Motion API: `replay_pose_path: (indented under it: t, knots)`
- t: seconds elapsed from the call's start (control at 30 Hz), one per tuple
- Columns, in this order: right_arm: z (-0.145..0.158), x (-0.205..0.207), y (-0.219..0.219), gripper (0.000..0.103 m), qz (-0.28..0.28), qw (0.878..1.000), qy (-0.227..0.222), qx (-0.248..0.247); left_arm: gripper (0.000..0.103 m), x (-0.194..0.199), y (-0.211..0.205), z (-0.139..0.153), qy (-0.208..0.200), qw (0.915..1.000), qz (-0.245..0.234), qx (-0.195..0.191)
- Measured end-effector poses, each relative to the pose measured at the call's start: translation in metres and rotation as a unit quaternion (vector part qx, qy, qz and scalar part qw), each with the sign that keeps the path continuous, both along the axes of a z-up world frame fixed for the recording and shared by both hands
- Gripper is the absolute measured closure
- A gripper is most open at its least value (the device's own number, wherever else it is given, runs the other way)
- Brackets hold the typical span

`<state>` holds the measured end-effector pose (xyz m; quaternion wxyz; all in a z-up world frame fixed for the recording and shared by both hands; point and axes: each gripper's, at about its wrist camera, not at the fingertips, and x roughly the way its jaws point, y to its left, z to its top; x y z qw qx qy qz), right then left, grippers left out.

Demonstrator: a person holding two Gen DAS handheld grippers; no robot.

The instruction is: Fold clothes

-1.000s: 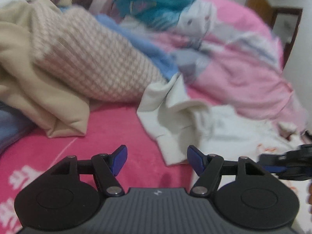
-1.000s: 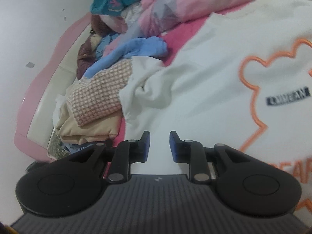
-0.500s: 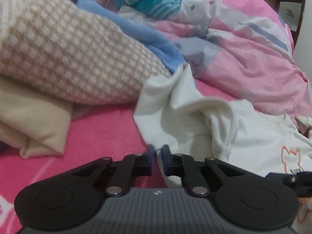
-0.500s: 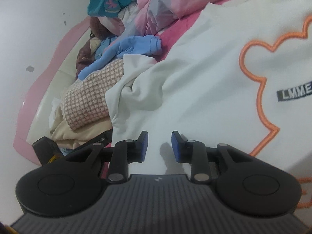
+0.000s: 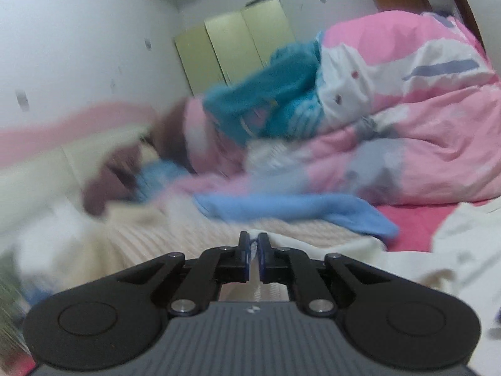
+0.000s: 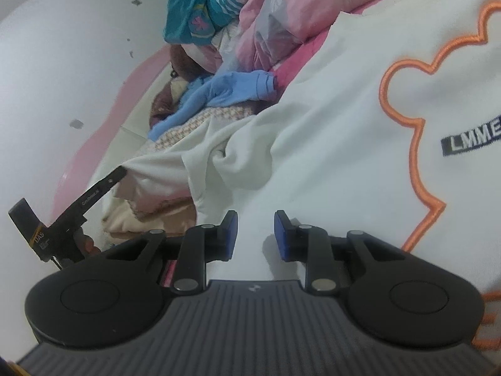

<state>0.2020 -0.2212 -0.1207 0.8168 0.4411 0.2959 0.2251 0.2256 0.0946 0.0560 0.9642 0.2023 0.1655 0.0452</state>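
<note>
The left tool point(image 5: 254, 252) has risen, pinching the sweatshirt point(image 6: 328, 144) sleeve point(image 6: 175, 169). The right tool point(image 6: 255, 230) hovers spread over its front on the bed. Folding has barely begun.

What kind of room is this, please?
Most likely a bedroom: a rumpled pink patchwork quilt lies on a bed with a pink curved headboard, and pale green wardrobe doors stand behind.
</note>
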Motion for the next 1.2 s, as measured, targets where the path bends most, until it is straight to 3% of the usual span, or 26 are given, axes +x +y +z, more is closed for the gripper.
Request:
replay_pose_path:
  t: [0.1,0.2,0.4,0.53,0.73,0.87,0.97,1.03,1.1,1.2]
  knots:
    - [-0.003,0.0,-0.003,0.079,0.001,1.0,0.0,0.02,0.097,-0.001,0.002,0.014,-0.017,0.9982,0.01,0.057]
    - [-0.004,0.001,-0.005,0.079,0.002,1.0,-0.002,0.03,0.097,-0.001,-0.001,0.017,-0.043,0.9906,0.022,0.128]
    - [-0.003,0.0,-0.002,0.078,0.008,1.0,-0.007,0.018,0.097,0.004,-0.007,0.019,-0.1,0.9603,0.037,0.258]
    - [-0.004,0.0,-0.003,0.078,0.009,1.0,-0.009,0.019,0.096,0.004,-0.01,0.019,-0.131,0.9407,0.038,0.311]
    - [-0.003,0.001,0.0,0.078,0.015,1.0,-0.014,0.009,0.096,-0.024,0.002,0.012,-0.15,0.9188,0.034,0.363]
    - [-0.002,0.002,0.002,0.078,0.019,1.0,-0.016,0.002,0.096,-0.048,0.017,0.014,-0.134,0.922,0.037,0.361]
    - [-0.002,0.002,0.003,0.078,0.02,1.0,-0.016,0.001,0.096,-0.064,0.027,0.001,-0.138,0.9125,0.038,0.383]
    - [-0.001,0.002,0.003,0.078,0.02,1.0,-0.017,0.001,0.096,-0.066,0.032,-0.013,-0.124,0.9105,0.04,0.392]
    - [-0.001,0.002,0.003,0.078,0.02,1.0,-0.017,0.001,0.095,-0.065,0.039,-0.027,-0.089,0.92,0.044,0.379]
    - [-0.002,0.002,0.002,0.078,0.021,1.0,-0.018,0.003,0.091,-0.068,0.052,-0.035,-0.033,0.9429,0.054,0.327]
